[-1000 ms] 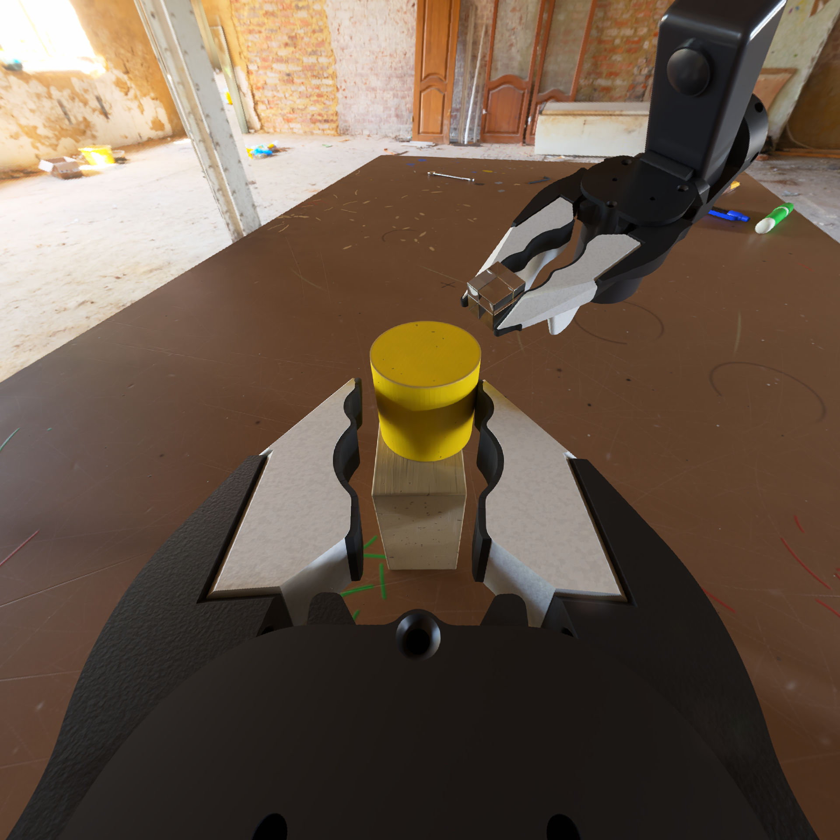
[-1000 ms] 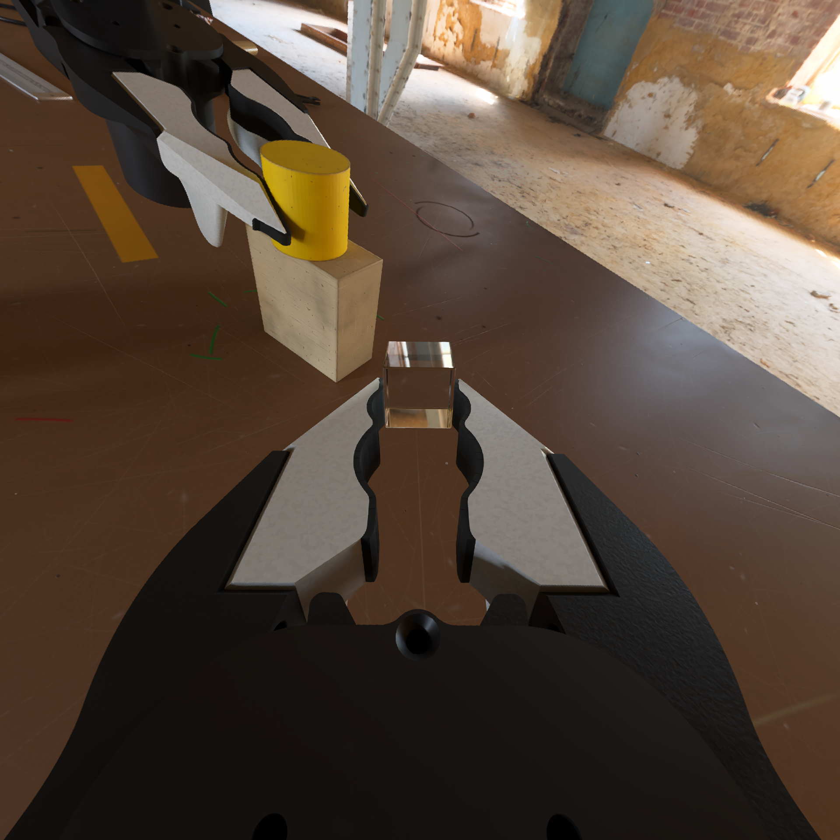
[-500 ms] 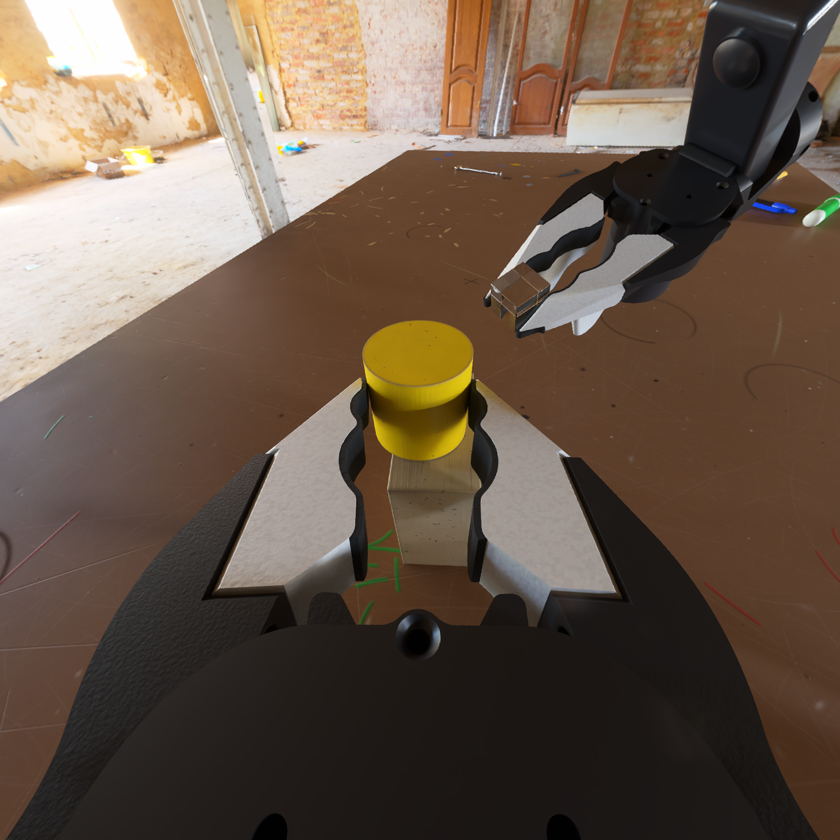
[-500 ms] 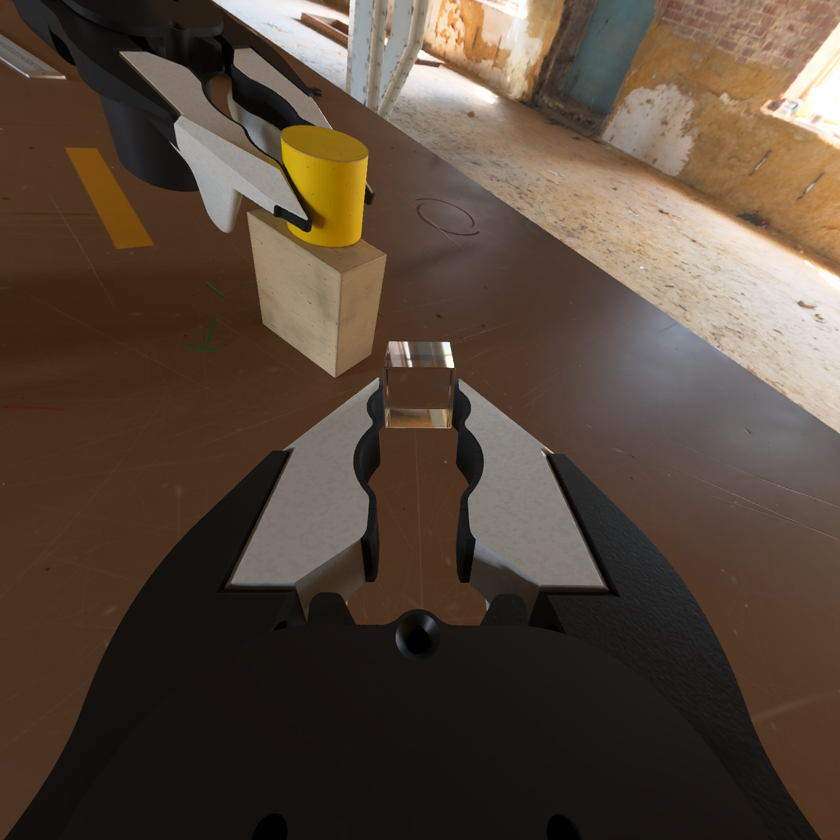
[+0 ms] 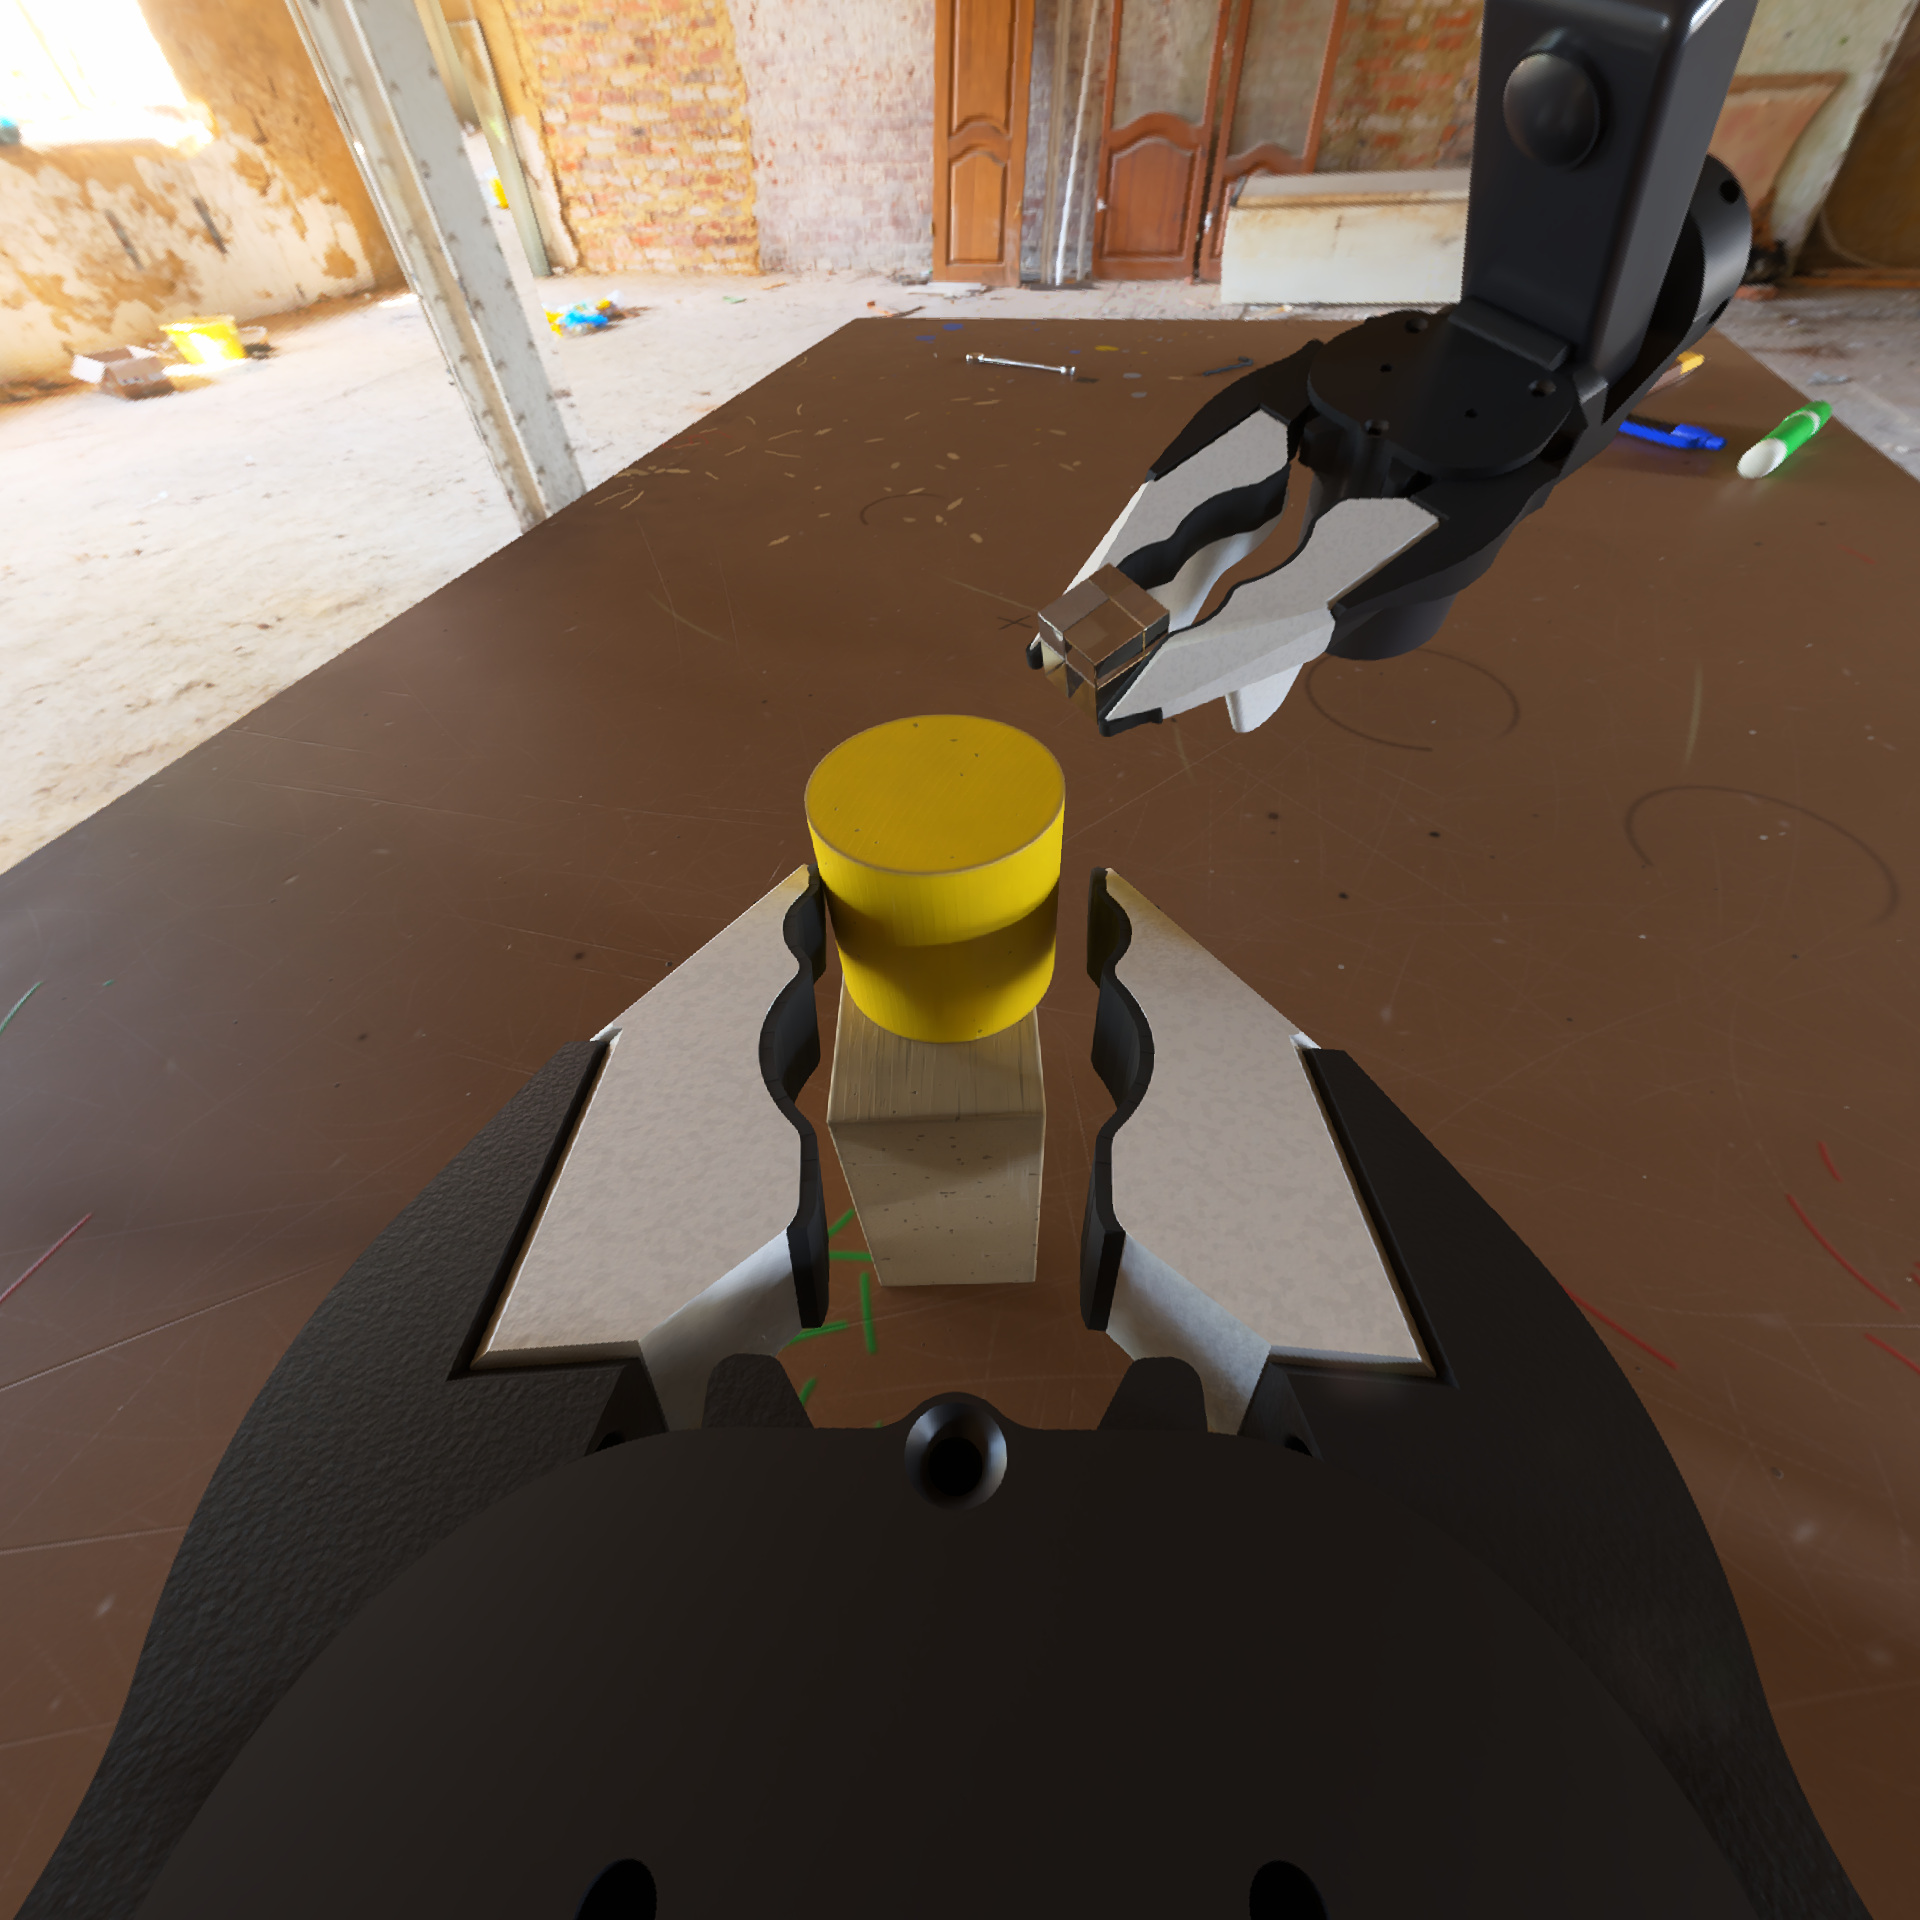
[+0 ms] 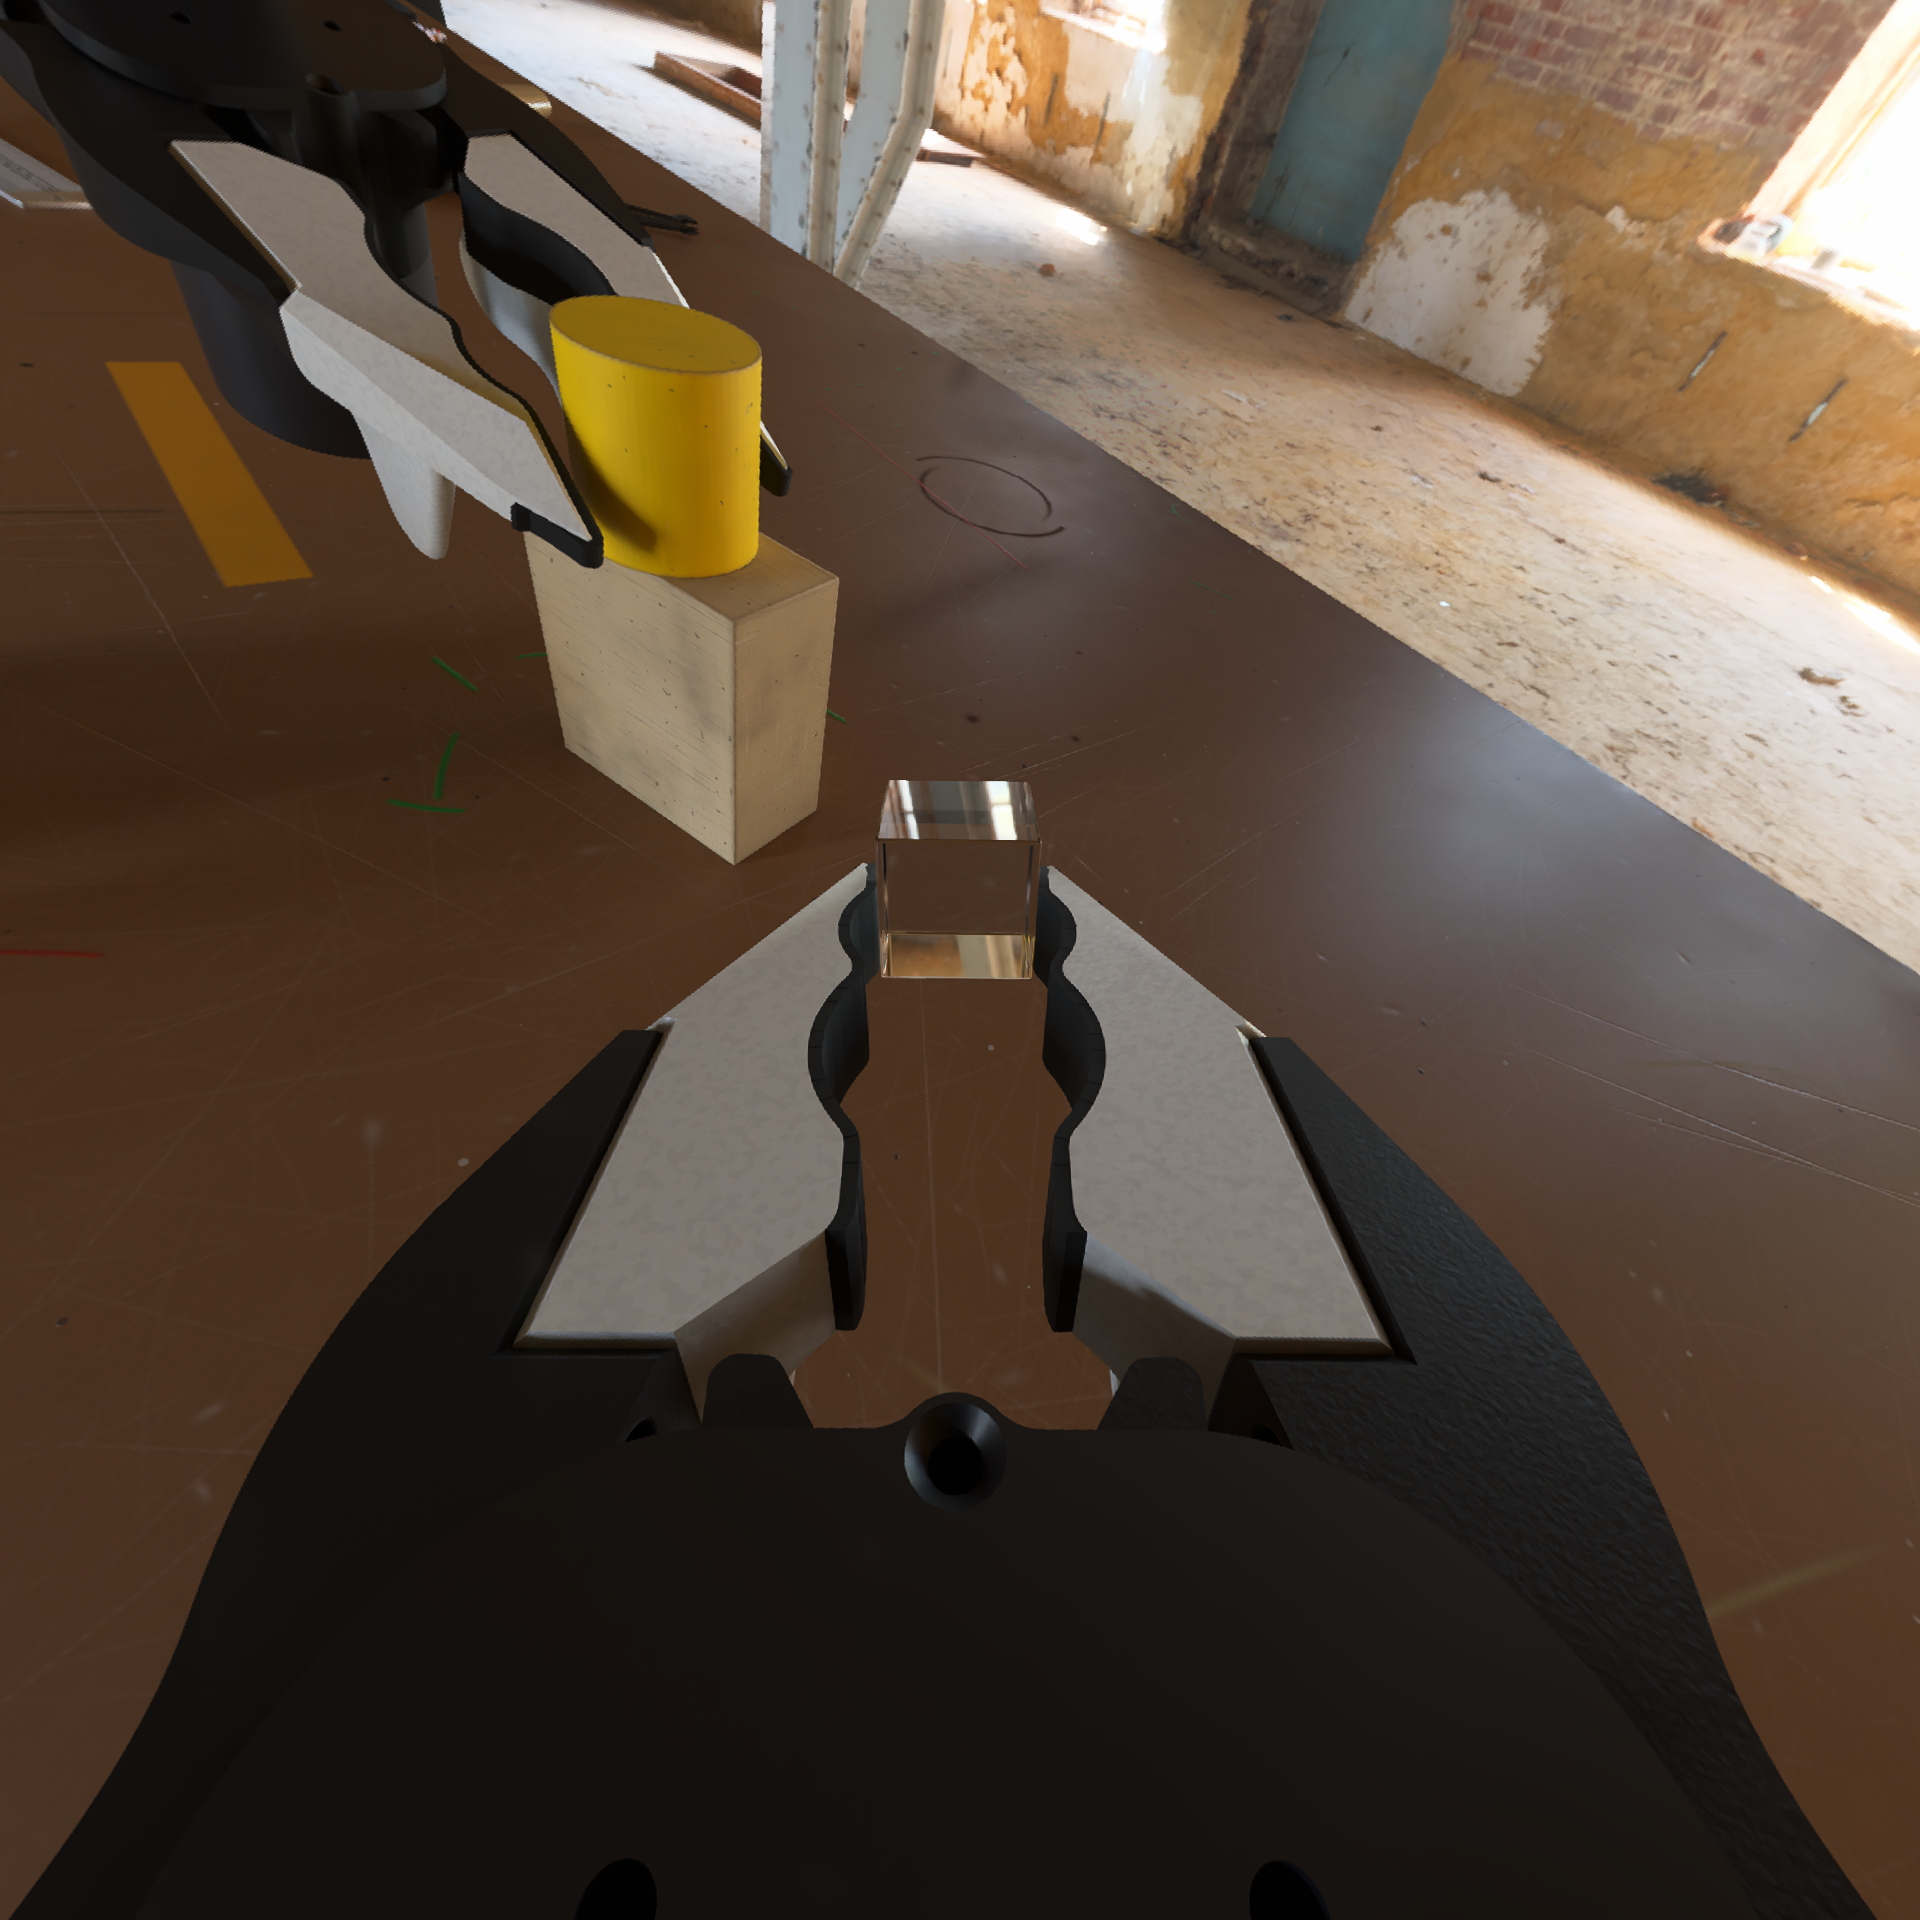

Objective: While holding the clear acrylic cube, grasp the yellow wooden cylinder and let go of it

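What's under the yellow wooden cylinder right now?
The yellow wooden cylinder stands on a pale wooden block resting on the brown table. Their contact face is hidden.

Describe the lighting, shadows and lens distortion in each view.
Left wrist view: blown-out window glare at top left; a dark shadow band crosses the yellow wooden cylinder; wide-angle stretch bends the table edges. Right wrist view: overexposed window at top right; the clear acrylic cube shows bright reflections; the wooden block has one shaded face.
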Motion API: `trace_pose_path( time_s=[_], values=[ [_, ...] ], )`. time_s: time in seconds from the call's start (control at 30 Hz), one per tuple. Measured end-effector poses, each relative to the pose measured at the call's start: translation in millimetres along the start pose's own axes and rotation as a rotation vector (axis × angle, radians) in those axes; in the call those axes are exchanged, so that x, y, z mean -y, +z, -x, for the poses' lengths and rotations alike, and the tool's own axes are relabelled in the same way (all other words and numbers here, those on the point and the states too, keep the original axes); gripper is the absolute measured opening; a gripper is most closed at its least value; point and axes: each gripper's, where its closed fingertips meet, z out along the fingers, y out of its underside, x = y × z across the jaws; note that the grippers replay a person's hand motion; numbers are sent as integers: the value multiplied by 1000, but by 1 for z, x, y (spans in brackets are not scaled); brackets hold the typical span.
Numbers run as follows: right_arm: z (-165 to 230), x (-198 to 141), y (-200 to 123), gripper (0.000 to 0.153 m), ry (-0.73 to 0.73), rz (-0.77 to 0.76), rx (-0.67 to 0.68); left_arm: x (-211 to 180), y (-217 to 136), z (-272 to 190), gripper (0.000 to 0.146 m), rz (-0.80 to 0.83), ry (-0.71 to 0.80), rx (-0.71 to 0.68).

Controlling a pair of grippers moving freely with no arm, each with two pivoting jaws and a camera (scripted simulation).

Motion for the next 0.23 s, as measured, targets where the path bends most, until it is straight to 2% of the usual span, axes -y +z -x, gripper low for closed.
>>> trace_pose_path(
  time_s=[0.23],
  values=[
    [-1,0,0,28,-3,0,-5,-6,0,3,50,35,26,30]
  ],
)
